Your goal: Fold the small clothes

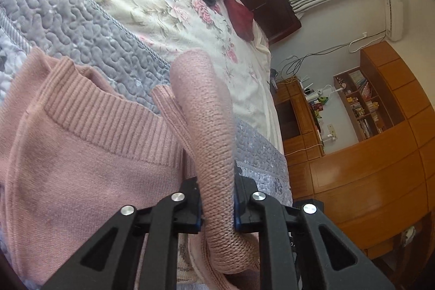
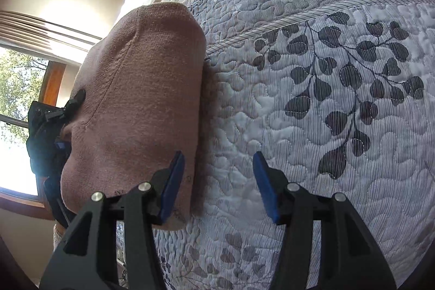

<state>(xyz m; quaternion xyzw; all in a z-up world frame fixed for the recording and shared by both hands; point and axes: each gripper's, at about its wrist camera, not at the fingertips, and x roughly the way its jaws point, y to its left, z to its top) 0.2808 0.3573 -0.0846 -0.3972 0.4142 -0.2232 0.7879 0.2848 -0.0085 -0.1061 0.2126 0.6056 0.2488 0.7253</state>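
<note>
A thick fold of the pink sweater (image 1: 89, 154), spread on the quilted bed (image 2: 312, 99), is clamped by the left hand-held gripper (image 1: 217, 211), while the right hand-held gripper (image 2: 218, 186) is held wide open and empty, so the unsupported side could sag and the fold be skewed.

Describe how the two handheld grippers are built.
Left gripper: matte black plastic linkage arms with triangular cut-outs, round silver pivot pins, thin blue pad edges. Right gripper: same black frame and silver pins, flat blue rubbery finger pads. No cables or sleeves visible.
</note>
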